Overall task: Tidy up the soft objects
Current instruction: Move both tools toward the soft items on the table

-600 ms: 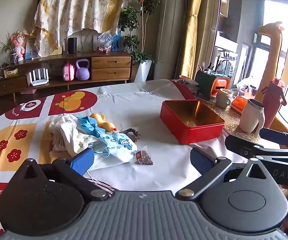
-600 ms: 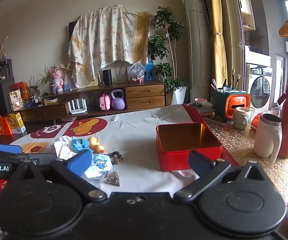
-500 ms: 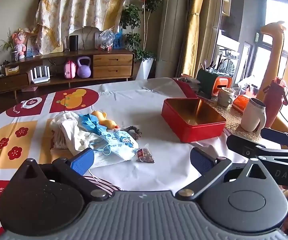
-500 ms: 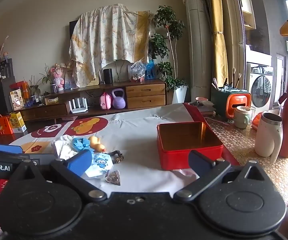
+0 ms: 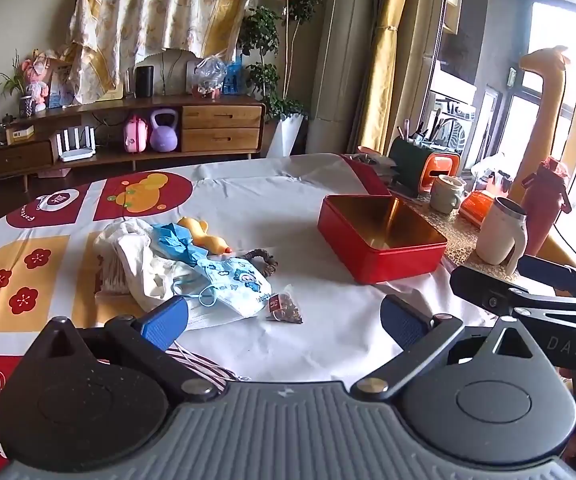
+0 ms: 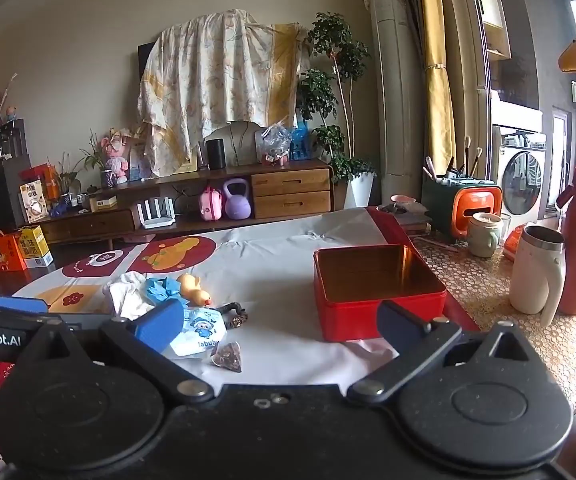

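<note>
Since both grippers are wide open with nothing between the pads, this looks like the very start of the job, the approach before the first pick. The left gripper (image 5: 284, 316) hovers over the near edge of the surface (image 5: 288, 208), aimed down toward the pile of soft stuff. The right gripper (image 6: 280, 328) sits off to the side, closer to the red tin (image 6: 375, 292), also holding nothing.

The pile is left of center: a white cloth (image 5: 136, 256), something blue and crumpled (image 5: 176, 240), a yellow duck toy (image 5: 204, 236), a printed face mask (image 5: 236, 284) on the near side, a dark scrunchie (image 5: 264, 260) just beside it, and a small tea bag (image 5: 284, 308) lying apart, nearest the grippers. The tin stands open and empty, well apart from the pile on the right.

My guess is the tin is where everything goes. The left gripper's best placed for the first grab, probably the mask or tea bag since they're closest. Thin, floppy stuff lying flat, so it'd need to come down low and pinch right at the cloth.
</note>
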`<state>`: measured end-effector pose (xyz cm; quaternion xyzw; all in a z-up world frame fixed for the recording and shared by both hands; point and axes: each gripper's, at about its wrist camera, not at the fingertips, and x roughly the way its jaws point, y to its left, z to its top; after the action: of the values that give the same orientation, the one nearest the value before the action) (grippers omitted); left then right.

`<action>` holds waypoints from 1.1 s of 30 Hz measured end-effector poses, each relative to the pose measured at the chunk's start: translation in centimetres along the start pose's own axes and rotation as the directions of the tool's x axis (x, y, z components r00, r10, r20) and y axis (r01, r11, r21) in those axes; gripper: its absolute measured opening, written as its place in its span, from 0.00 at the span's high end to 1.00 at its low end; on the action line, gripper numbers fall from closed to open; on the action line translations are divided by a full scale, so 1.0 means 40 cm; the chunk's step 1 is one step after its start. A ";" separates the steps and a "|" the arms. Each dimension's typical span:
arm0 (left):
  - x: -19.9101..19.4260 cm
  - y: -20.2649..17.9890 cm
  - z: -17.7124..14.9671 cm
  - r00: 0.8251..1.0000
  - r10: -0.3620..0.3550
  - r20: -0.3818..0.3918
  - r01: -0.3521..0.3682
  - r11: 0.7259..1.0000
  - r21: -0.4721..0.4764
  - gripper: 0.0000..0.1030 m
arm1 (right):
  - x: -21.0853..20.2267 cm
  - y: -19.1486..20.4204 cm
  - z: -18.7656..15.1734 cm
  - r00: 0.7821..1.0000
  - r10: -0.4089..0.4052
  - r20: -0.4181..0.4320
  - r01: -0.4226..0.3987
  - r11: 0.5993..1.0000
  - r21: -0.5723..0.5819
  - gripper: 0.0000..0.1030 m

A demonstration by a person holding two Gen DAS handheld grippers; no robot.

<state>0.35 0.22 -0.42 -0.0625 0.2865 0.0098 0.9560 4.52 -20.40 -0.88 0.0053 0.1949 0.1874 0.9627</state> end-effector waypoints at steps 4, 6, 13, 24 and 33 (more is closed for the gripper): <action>-0.005 -0.003 -0.004 1.000 -0.003 0.013 0.003 1.000 0.001 0.00 | -0.001 -0.007 0.002 1.000 -0.005 -0.001 0.005 1.000 0.002 0.00; -0.011 -0.005 -0.004 1.000 -0.004 0.019 0.004 1.000 0.005 0.00 | -0.001 -0.006 0.002 1.000 -0.005 -0.004 0.005 1.000 -0.002 0.00; -0.020 0.003 -0.005 1.000 -0.001 0.029 0.001 1.000 -0.010 0.00 | 0.002 0.009 -0.005 1.000 -0.006 0.000 0.006 1.000 -0.008 0.00; -0.028 0.010 -0.007 0.999 0.003 0.044 -0.003 1.000 -0.016 0.00 | -0.002 0.014 -0.002 1.000 -0.002 0.000 0.002 1.000 -0.006 0.00; -0.033 0.012 -0.008 0.999 0.004 0.047 -0.003 1.000 -0.025 0.00 | -0.004 0.020 -0.001 1.000 -0.002 0.000 0.002 1.000 -0.010 0.00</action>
<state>-0.95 0.67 -0.02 -0.0736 0.2639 0.0165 0.9616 4.07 -19.71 -0.78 0.0003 0.1940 0.1876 0.9629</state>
